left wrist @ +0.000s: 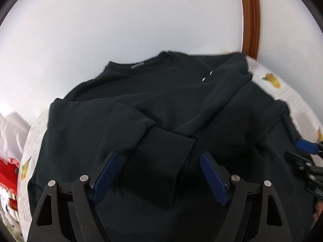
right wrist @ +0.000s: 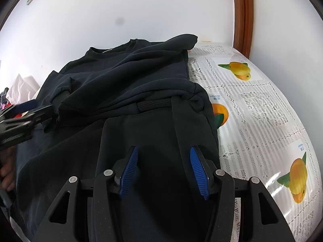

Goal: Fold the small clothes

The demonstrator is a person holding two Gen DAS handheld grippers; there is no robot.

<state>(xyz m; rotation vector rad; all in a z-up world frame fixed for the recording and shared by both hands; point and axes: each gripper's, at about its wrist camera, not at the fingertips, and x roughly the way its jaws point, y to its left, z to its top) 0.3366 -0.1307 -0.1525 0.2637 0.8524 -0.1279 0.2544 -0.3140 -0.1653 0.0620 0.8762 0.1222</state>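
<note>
A black sweatshirt (left wrist: 165,100) lies spread on the table, collar at the far side, both sleeves folded across its body. In the left wrist view my left gripper (left wrist: 159,161) is open over the near part of the garment. A sleeve cuff (left wrist: 167,151) lies between its blue pads (left wrist: 109,173), and they do not press on it. My right gripper (right wrist: 163,161) is half open over the sweatshirt's (right wrist: 129,76) right lower part, with dark cloth under and between its ribbed pads (right wrist: 197,171), not pinched. Each gripper also shows at the edge of the other's view.
The table wears a white lace-print cloth with orange fruit pictures (right wrist: 252,104), bare to the right of the garment. A white wall and a brown wooden frame (right wrist: 242,16) stand behind. Red packaging (left wrist: 8,173) and white bags (right wrist: 22,86) sit at the left.
</note>
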